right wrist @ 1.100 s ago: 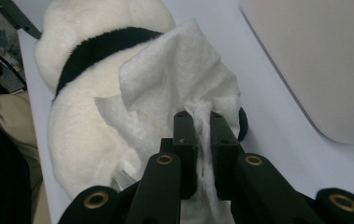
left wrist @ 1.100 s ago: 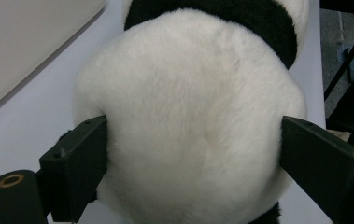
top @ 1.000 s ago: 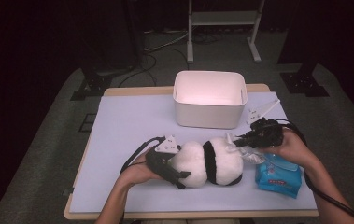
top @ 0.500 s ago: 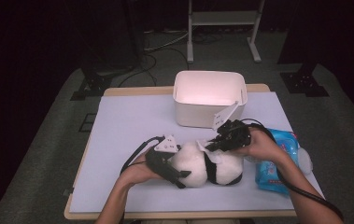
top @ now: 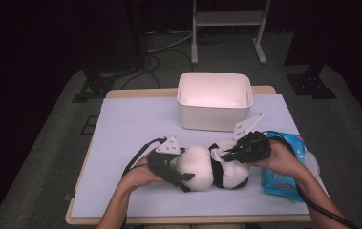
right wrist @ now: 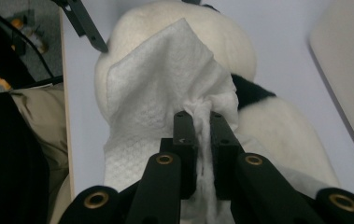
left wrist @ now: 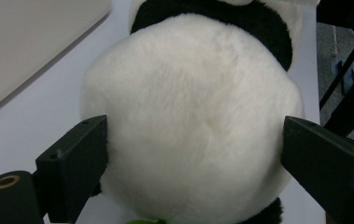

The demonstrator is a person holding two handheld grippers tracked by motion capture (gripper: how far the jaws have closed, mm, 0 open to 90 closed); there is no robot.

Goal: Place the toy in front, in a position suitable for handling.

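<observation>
The toy panda is covered in white fur with black bands and patches. A white wipe with a tiny bumpy pattern is pinched in the black right gripper. The left gripper is black too, with gold rings on it. The box is coloured white, pale pink inside. The pack of wipes is coloured bright blue with a red mark. The table is covered in pale lilac with a tan wood edge.
</observation>
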